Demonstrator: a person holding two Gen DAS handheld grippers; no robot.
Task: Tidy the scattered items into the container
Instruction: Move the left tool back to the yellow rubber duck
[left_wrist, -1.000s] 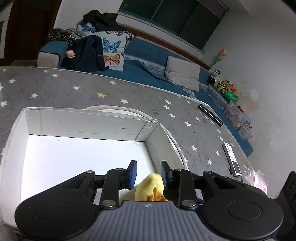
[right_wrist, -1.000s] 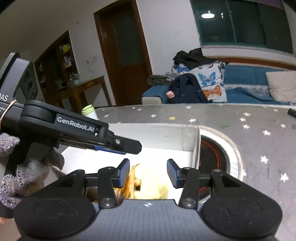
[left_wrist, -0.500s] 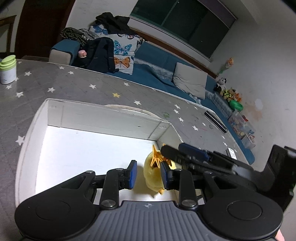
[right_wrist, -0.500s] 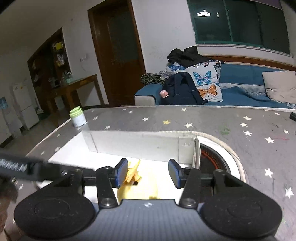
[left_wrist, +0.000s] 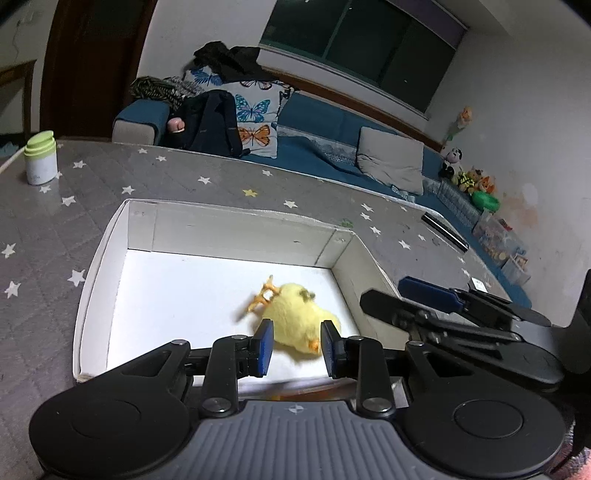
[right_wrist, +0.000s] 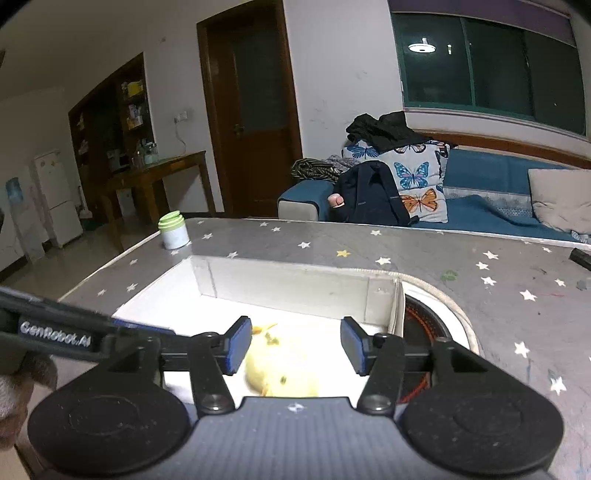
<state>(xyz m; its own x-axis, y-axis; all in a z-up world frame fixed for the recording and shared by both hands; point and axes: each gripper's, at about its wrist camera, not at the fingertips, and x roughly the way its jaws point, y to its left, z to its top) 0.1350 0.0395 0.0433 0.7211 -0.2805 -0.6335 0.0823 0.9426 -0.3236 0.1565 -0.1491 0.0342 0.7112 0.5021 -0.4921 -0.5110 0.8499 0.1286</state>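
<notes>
Yellow plush duck (left_wrist: 295, 317) lying on its side inside the white box (left_wrist: 236, 236), orange feet toward the far wall, beak nearest, under the left claw (left_wrist: 296, 347) and right claw (right_wrist: 295, 345), both open, empty.

One marking can be read — "GenRobot.AI", in white letters along the dark side of the left gripper (right_wrist: 55, 334), seen at the near left of the right wrist view.

Yellow plush duck (right_wrist: 280, 373) motion-blurred, lower body hidden behind right claw (right_wrist: 293, 345) housing
</notes>
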